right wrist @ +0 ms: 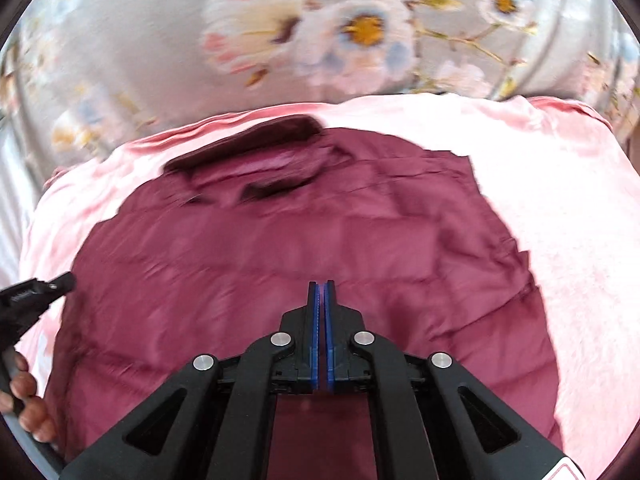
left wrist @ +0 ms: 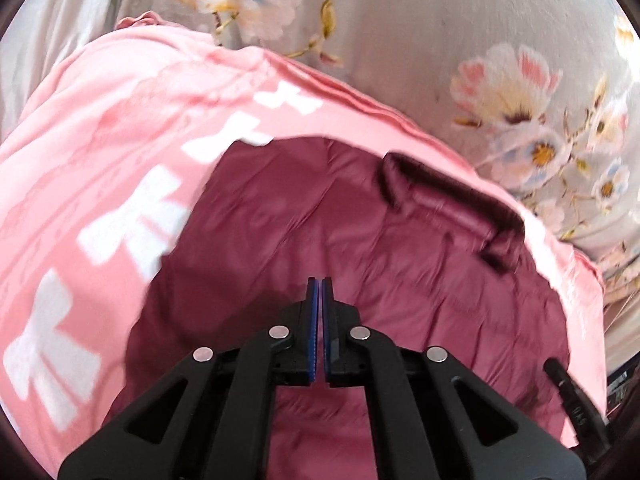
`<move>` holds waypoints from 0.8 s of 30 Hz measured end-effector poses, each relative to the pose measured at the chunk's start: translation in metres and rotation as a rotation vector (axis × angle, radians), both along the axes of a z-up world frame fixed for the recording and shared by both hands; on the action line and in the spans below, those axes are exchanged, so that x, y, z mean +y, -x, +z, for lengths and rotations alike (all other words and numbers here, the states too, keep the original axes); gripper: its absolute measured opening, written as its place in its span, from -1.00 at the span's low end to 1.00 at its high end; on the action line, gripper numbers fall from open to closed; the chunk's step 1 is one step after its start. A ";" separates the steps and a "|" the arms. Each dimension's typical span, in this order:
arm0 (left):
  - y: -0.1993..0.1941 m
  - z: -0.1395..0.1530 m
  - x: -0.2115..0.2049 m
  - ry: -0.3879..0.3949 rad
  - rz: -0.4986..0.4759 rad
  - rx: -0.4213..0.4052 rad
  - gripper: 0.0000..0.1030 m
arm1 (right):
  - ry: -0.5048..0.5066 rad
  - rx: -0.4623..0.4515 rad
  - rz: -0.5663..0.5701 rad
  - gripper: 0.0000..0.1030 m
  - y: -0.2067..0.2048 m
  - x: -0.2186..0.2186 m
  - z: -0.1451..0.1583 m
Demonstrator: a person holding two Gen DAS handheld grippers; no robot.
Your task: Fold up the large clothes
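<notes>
**Mia:** Where is the jacket (right wrist: 280,280)?

**Ben:** It lies flat on a pink blanket (right wrist: 560,200). The blanket lies on a bed sheet (right wrist: 140,60) with flowers on it. The jacket is dark red and puffy. Its collar (right wrist: 248,148) is at the far end.

**Mia:** Is it folded yet?

**Ben:** I think it is partly folded. I can't see any sleeves sticking out, so they may be tucked in. The picture is blurry, so I am not sure.

**Mia:** What are the two grippers doing?

**Ben:** The left gripper (left wrist: 320,284) is over the near part of the jacket. Its jaws are closed, with nothing in them. The right gripper (right wrist: 321,286) is over the near part too. Its jaws are also closed and hold nothing.

**Mia:** So what step is this?

**Ben:** I think it is a gap between folds. Nothing is being held.

**Mia:** What comes next?

**Ben:** Both jaws would need to open. Then each could pinch a near corner of the jacket. They should lift together and bring that end up toward the collar.
</notes>
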State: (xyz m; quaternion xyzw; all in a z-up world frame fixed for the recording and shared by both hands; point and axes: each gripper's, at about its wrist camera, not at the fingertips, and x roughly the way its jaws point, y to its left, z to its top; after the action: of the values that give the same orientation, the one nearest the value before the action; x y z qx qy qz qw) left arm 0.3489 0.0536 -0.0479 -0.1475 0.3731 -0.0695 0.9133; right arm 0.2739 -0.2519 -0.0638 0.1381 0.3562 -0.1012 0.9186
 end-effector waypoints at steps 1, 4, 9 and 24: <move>-0.009 0.003 -0.008 -0.014 -0.003 0.002 -0.98 | -0.008 0.002 -0.003 -0.95 -0.003 -0.004 -0.001; -0.026 0.004 -0.030 -0.010 -0.030 0.017 -0.98 | -0.014 0.000 0.016 -0.95 -0.015 -0.006 -0.002; -0.046 -0.017 -0.066 -0.071 -0.054 0.060 -0.97 | 0.017 0.042 0.058 -0.95 -0.036 0.009 -0.016; -0.046 -0.050 -0.077 -0.149 -0.054 0.052 -0.98 | -0.023 0.077 0.077 -0.96 -0.042 0.014 -0.042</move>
State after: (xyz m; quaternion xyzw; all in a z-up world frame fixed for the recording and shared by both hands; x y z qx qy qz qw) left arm 0.3950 -0.0231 -0.0978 -0.0708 0.4046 -0.0625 0.9096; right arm 0.3163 -0.2378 -0.1055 0.1308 0.3975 -0.0669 0.9058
